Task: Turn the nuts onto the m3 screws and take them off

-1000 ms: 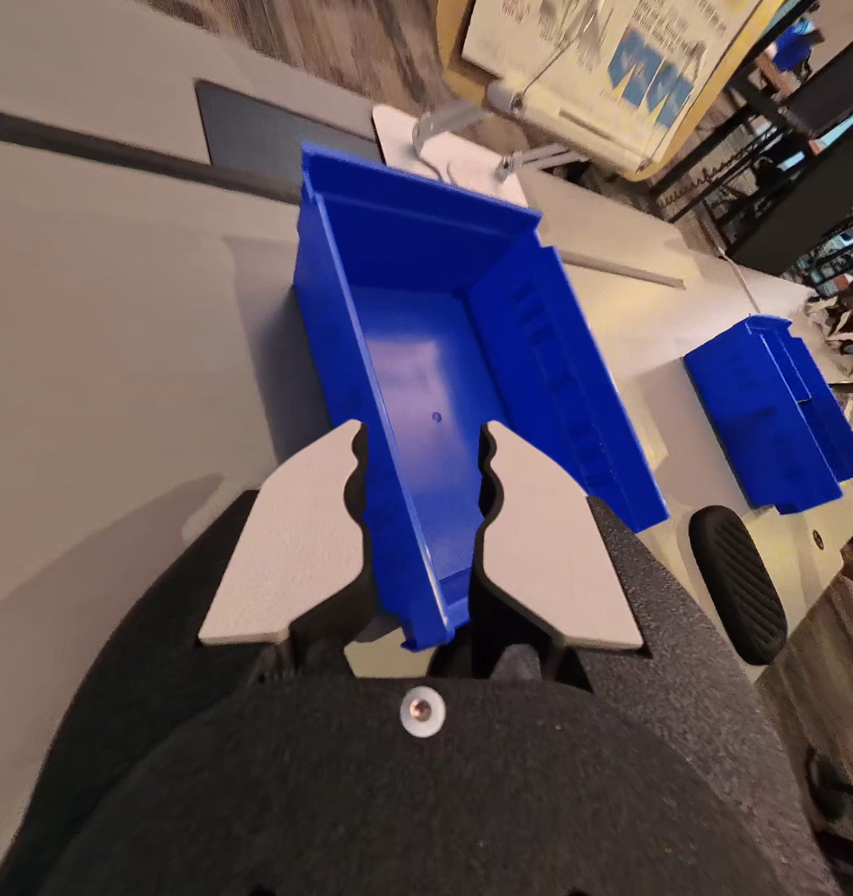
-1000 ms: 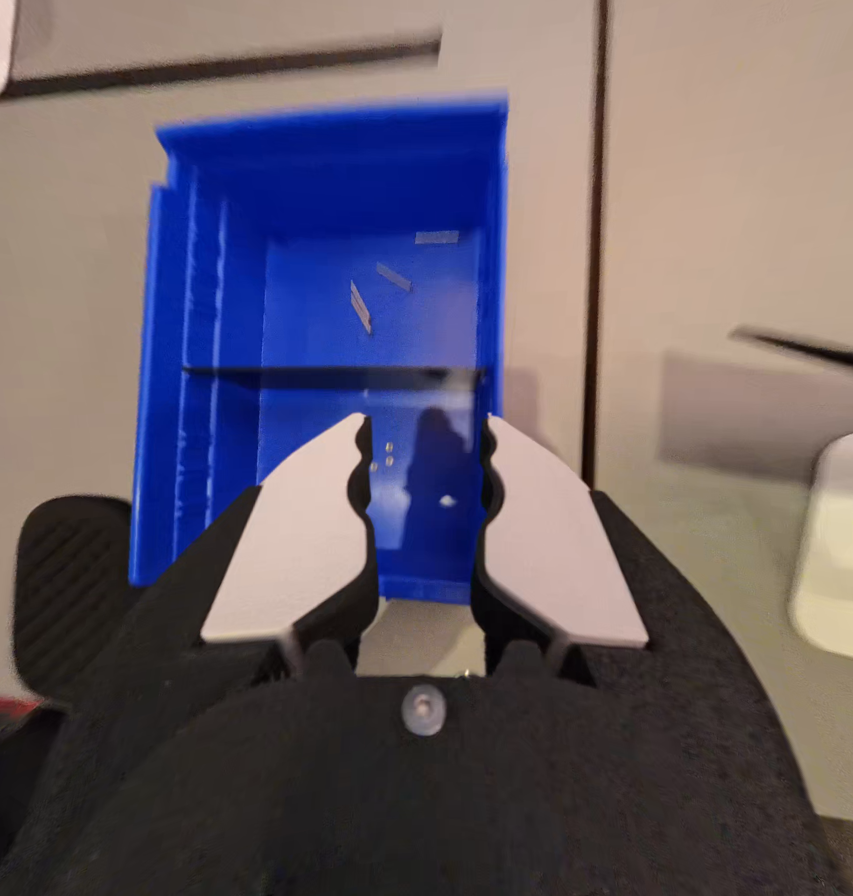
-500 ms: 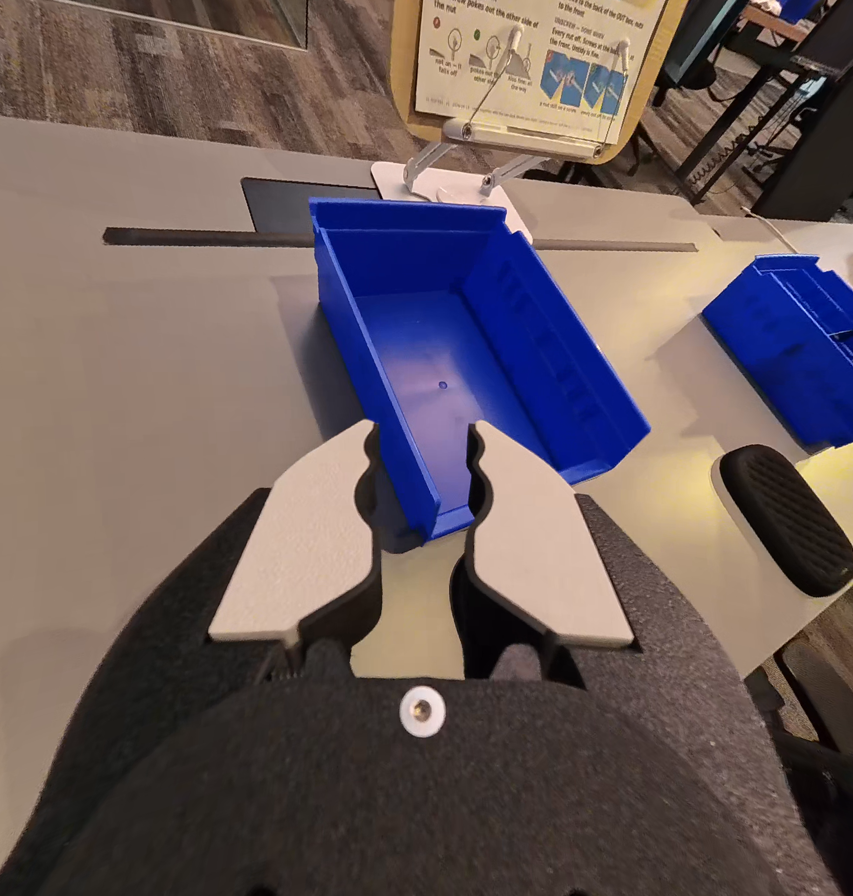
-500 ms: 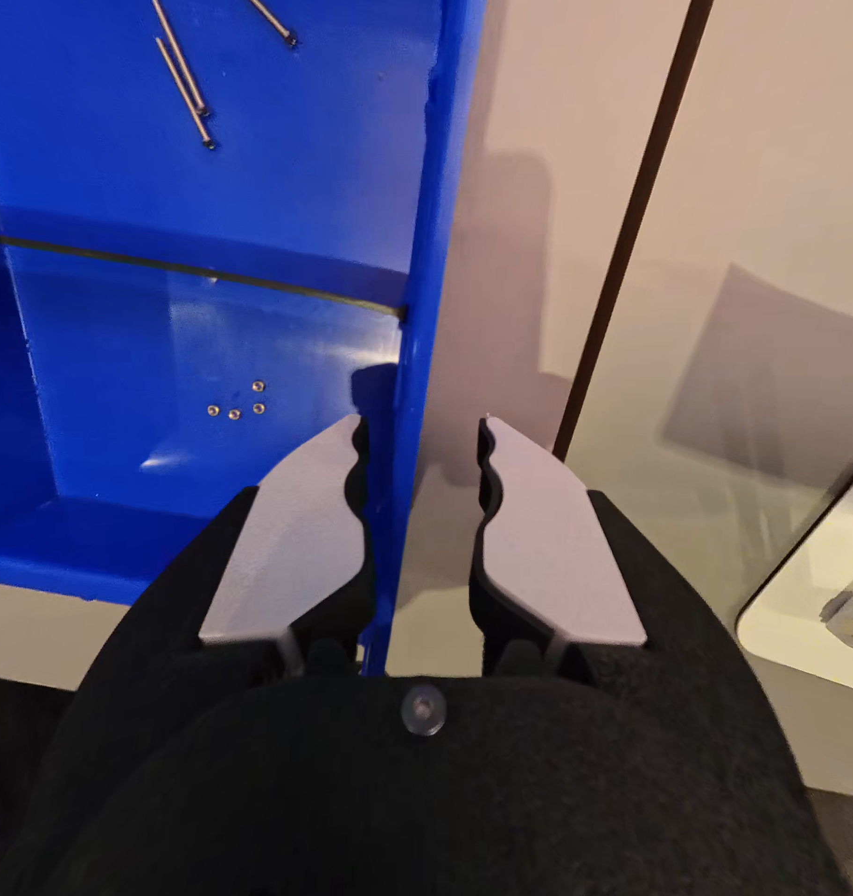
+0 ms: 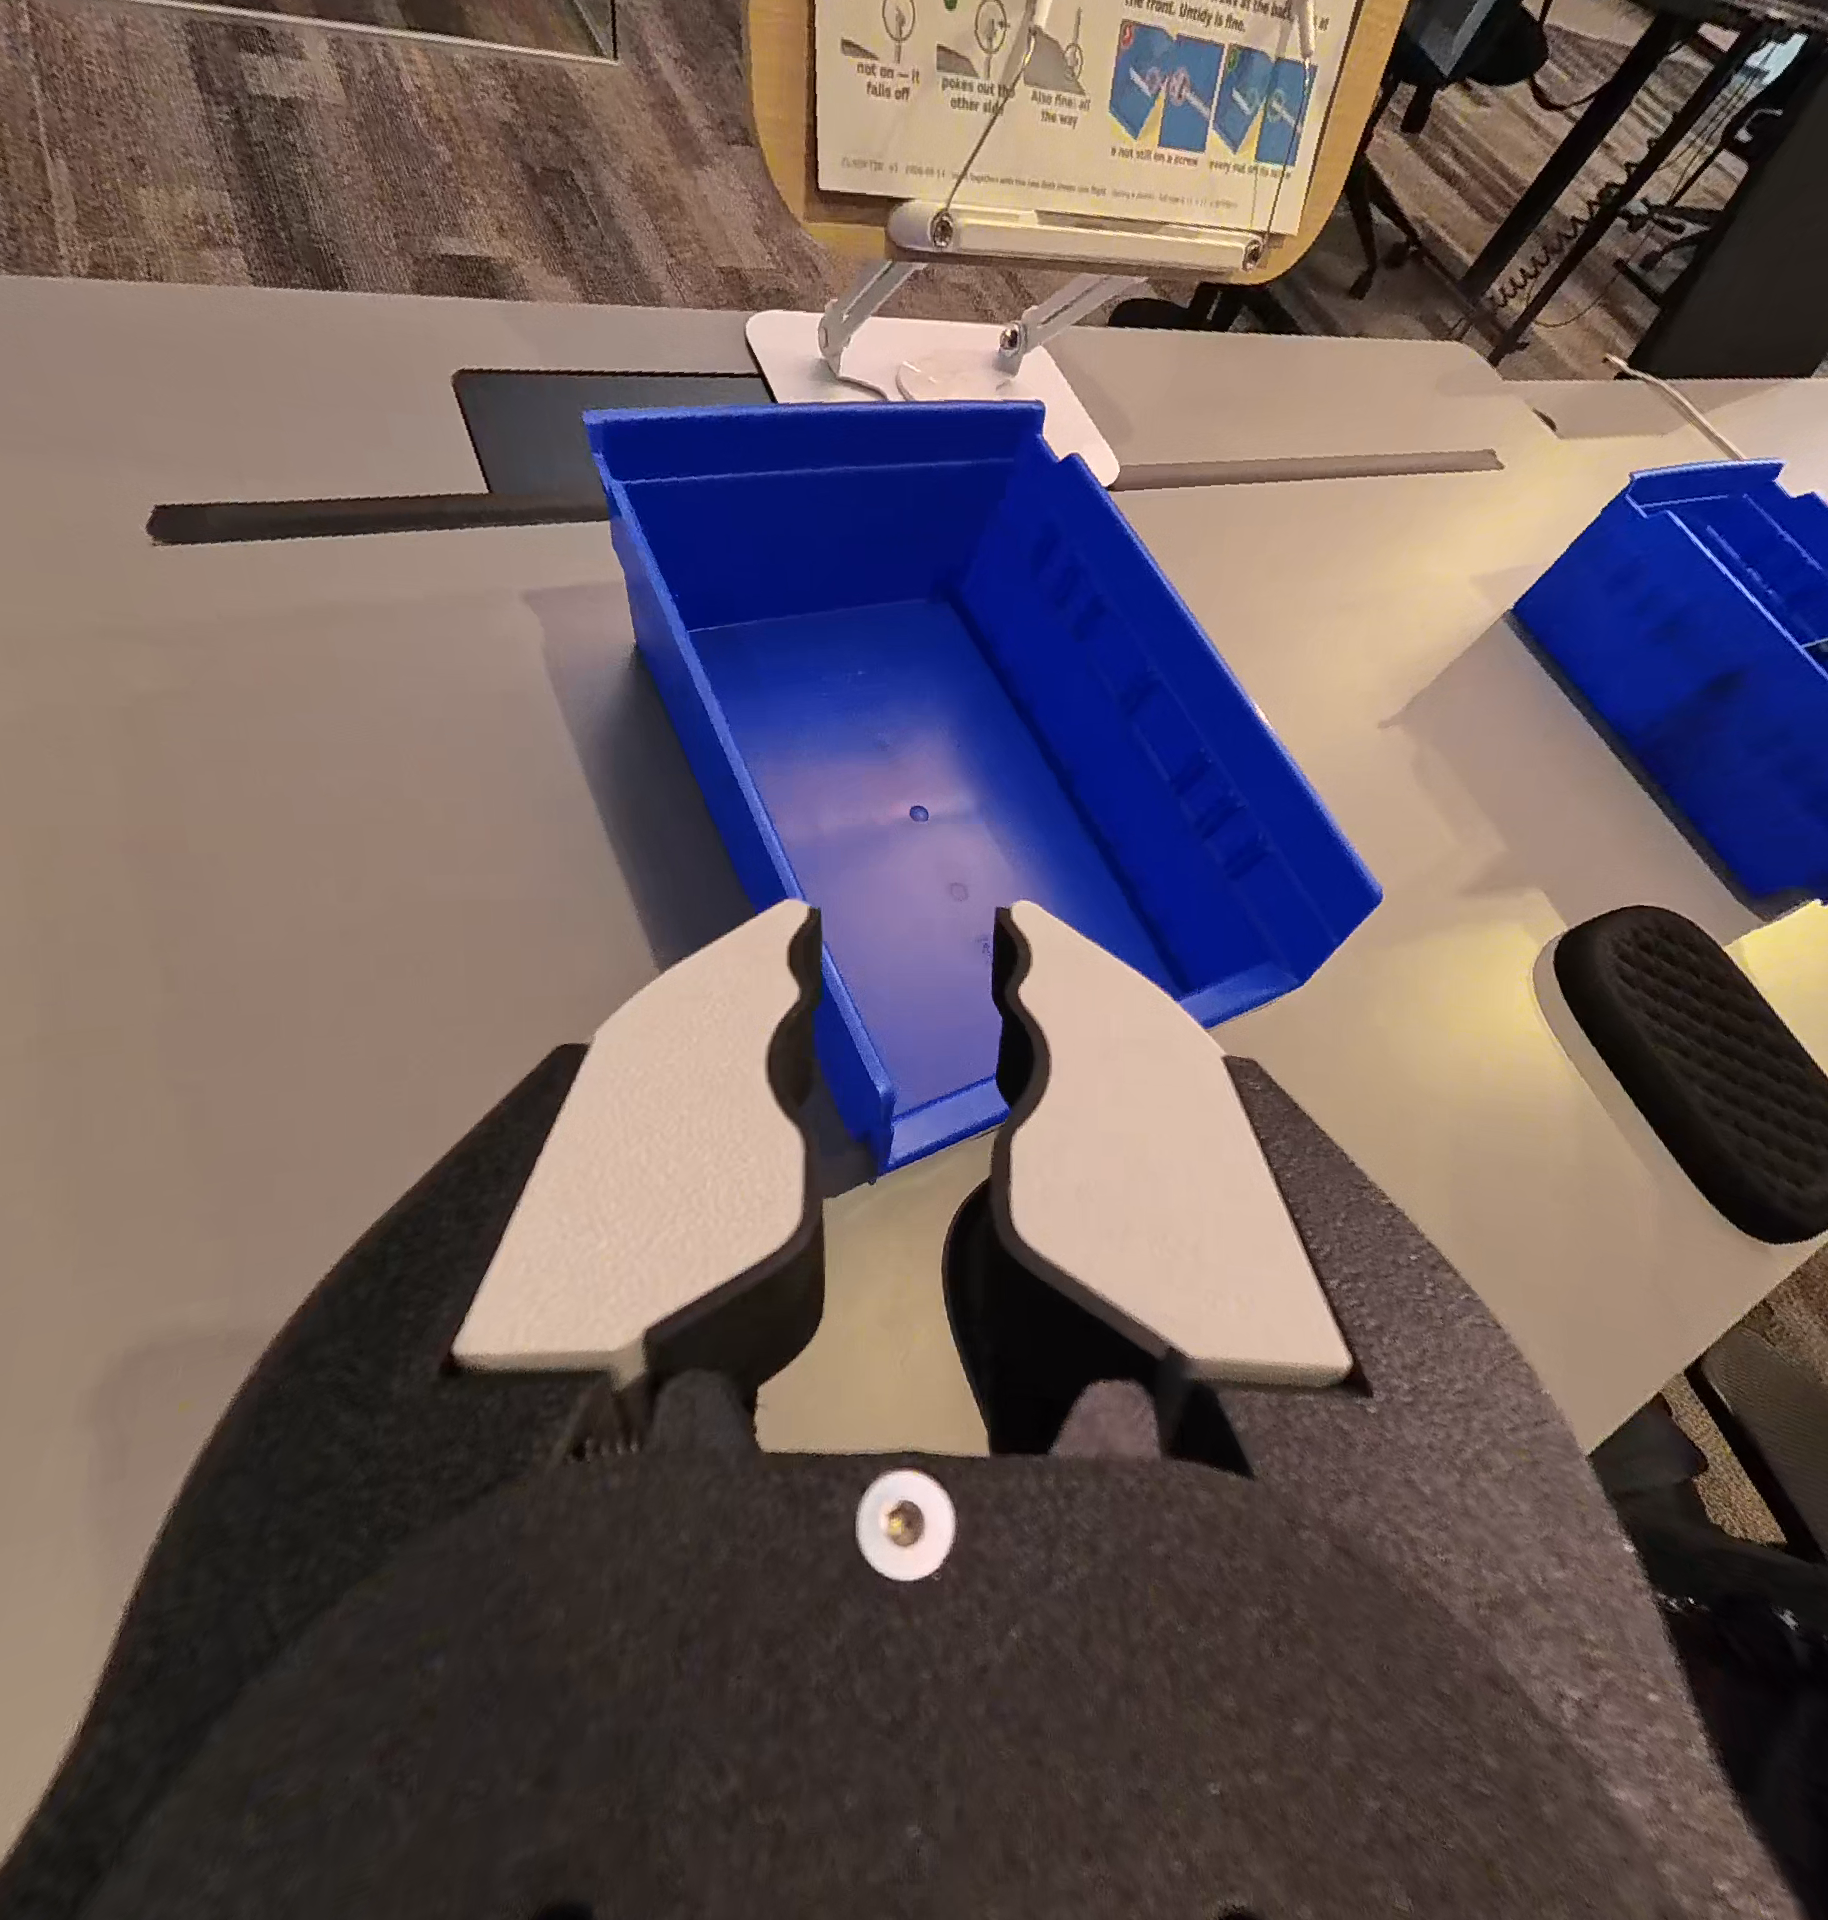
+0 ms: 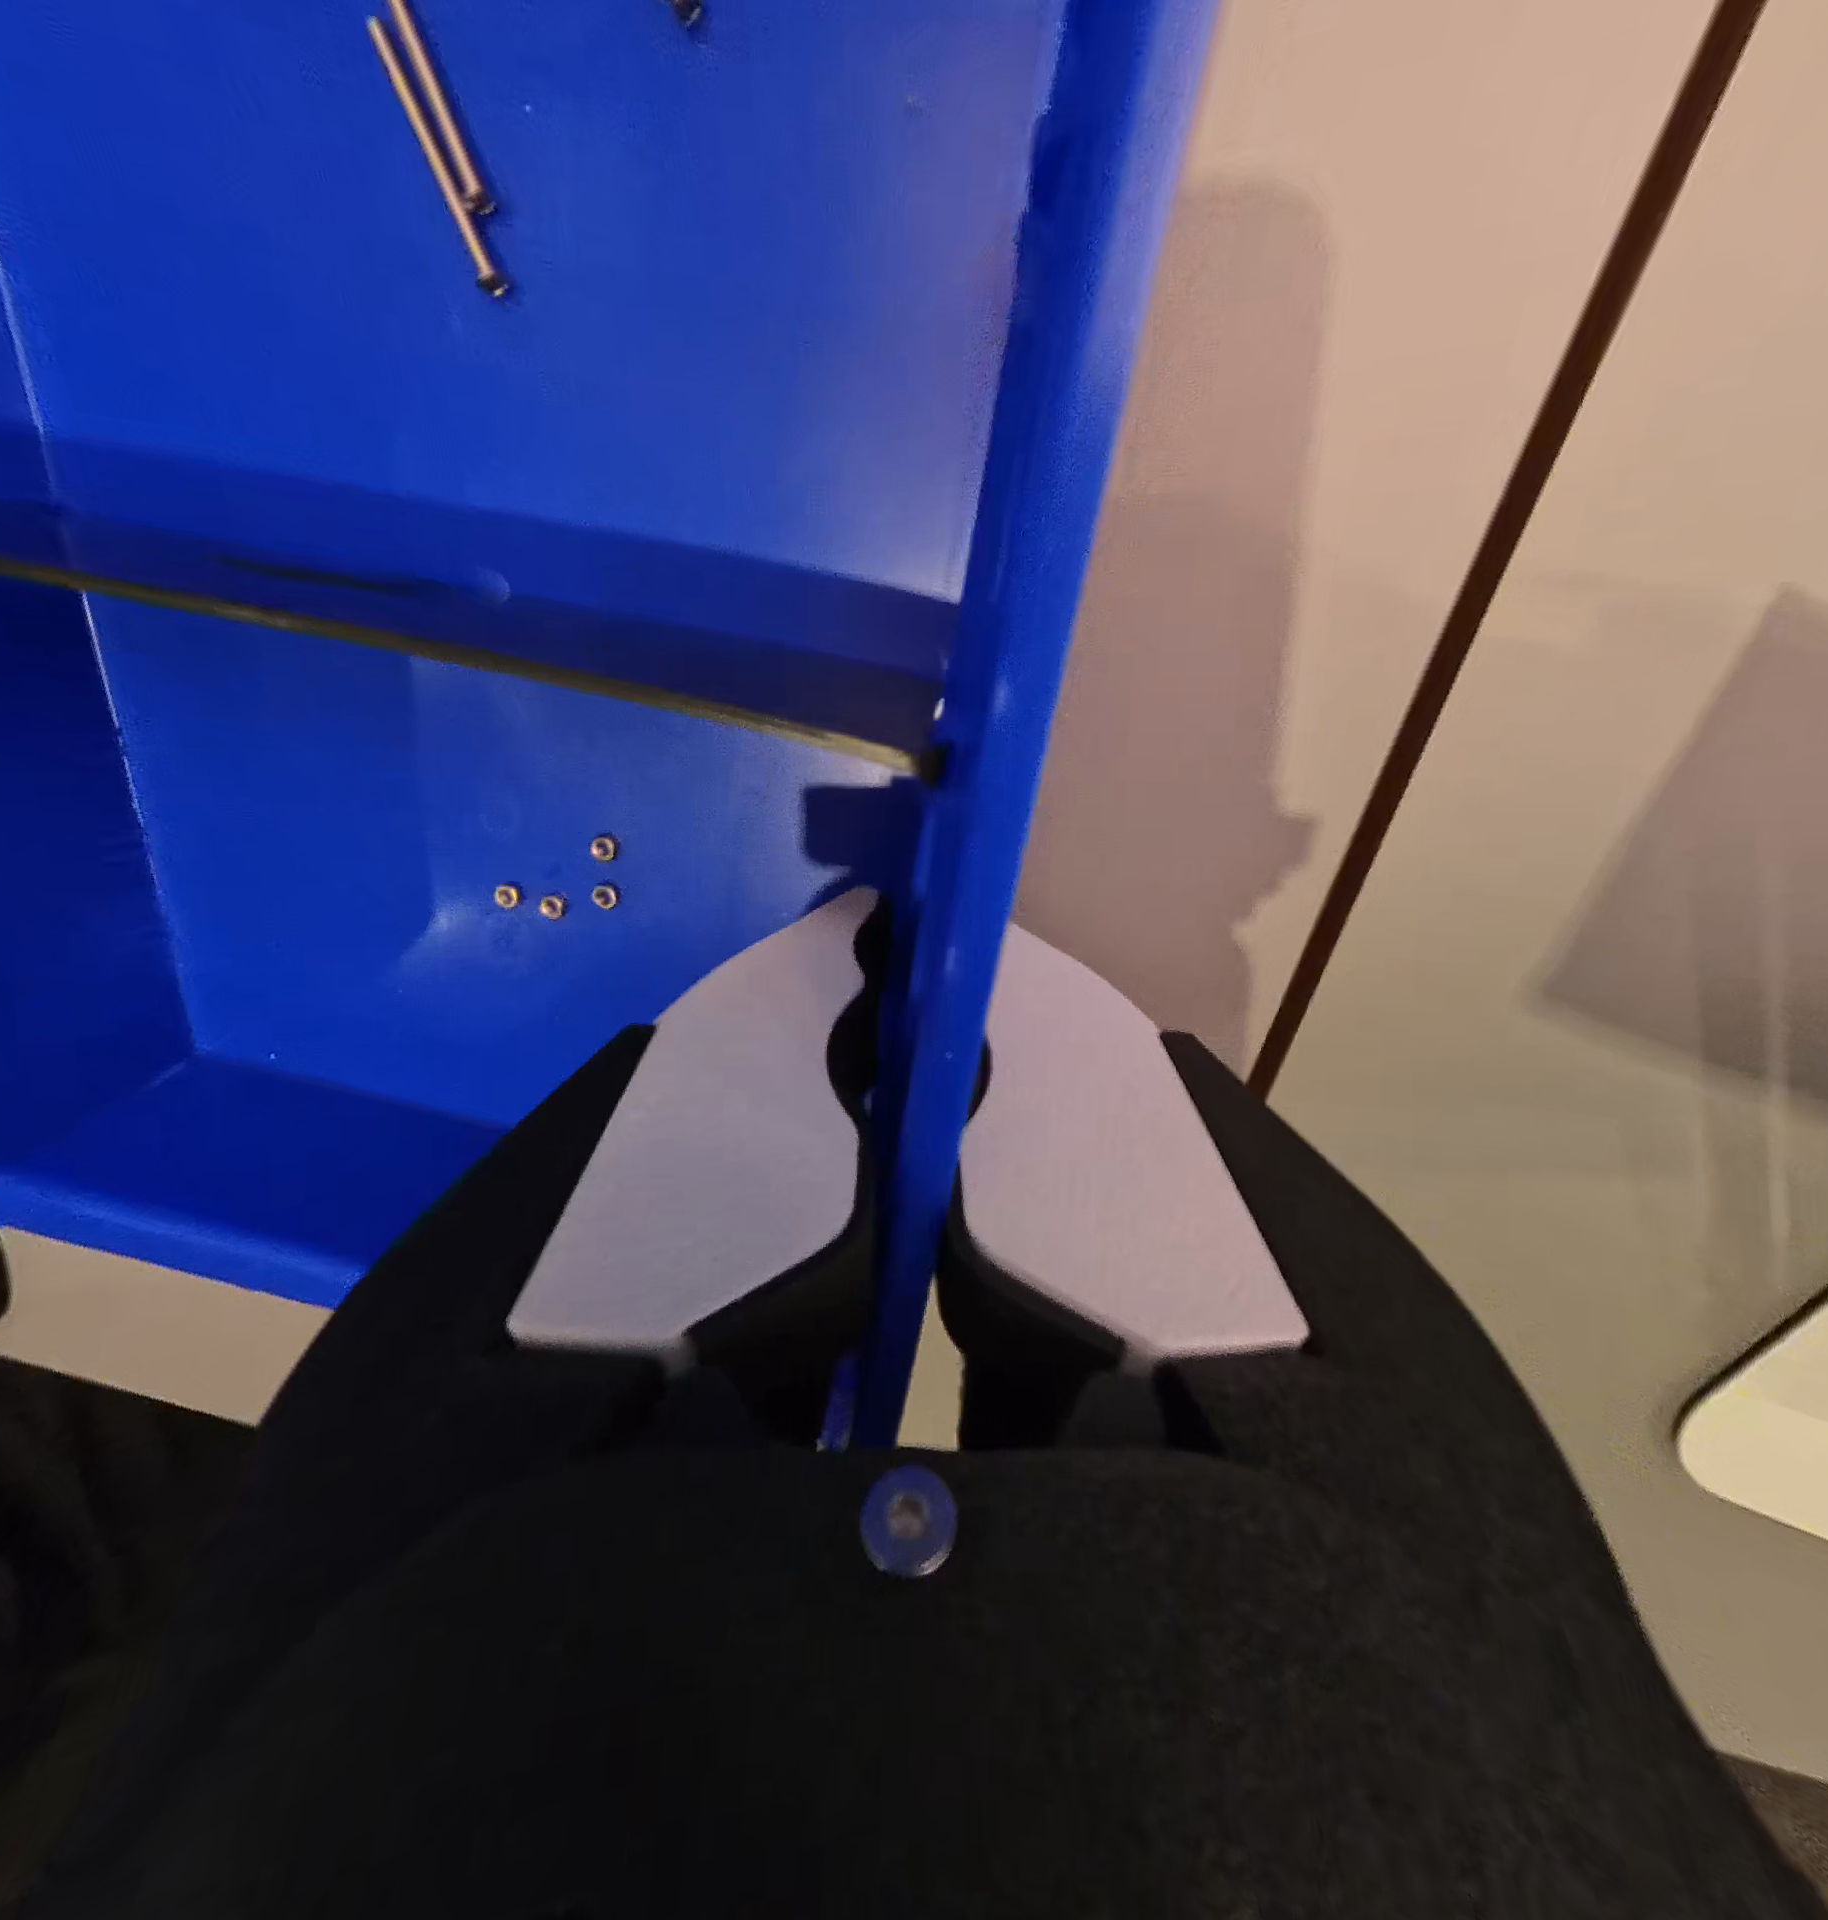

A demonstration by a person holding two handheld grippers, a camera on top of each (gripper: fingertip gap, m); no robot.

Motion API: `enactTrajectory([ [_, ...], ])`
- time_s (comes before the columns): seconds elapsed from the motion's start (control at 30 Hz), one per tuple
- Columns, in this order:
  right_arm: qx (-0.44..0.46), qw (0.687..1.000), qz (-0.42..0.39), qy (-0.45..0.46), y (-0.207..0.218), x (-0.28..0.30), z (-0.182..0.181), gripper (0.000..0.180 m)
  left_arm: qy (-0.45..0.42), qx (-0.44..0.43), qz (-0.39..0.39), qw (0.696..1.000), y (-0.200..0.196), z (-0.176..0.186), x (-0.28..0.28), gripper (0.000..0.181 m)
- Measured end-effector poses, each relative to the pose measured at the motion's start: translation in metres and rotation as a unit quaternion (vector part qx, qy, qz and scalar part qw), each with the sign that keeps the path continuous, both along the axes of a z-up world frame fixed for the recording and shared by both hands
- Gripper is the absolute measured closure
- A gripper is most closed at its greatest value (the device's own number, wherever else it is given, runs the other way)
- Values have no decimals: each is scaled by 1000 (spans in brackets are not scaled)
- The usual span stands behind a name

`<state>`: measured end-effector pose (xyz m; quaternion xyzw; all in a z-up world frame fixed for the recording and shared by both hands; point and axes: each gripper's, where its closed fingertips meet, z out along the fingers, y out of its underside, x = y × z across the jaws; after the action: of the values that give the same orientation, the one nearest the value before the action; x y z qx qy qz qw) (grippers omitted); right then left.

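Right hand-held gripper astride bin wall, nuts left.

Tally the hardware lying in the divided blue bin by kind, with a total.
Nuts: 4, in the near compartment
Screws: 3, in the far compartment, one only partly in view at the top edge
Total: 7

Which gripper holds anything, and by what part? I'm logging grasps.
The right gripper clamps the divided blue bin by its right side wall; the left gripper holds nothing.
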<state>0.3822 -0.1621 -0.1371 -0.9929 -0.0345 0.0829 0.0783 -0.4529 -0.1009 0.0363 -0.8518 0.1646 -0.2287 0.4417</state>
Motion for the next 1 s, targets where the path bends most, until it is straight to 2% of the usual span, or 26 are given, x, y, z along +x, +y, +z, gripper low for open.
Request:
enactTrajectory([
  [0.33, -18, 999, -49, 5, -7, -5, 3, 175, 2, -7, 12, 1000, -4, -11, -18, 152],
  [0.43, -31, 998, -57, 7, -11, -10, 9, 175, -2, -24, 13, 1000, 0, -26, -21, 154],
  [0.63, -21, 998, -58, 8, -16, -22, 23, 175, -31, -47, 7, 998, 18, -56, 13, 150],
  [0.77, -2, 998, -61, 19, -17, -33, 38, 176, 39, -67, 19, 997, 33, -84, 29, 140],
  [0.9, 5, 998, -60, 9, -20, -39, 55, 175, 132, -79, 37, 987, 44, -108, 26, 145],
  [1.0, 1, 998, -55, -4, -23, -43, 68, 175, 193, -83, 52, 976, 50, -121, 21, 164],
])
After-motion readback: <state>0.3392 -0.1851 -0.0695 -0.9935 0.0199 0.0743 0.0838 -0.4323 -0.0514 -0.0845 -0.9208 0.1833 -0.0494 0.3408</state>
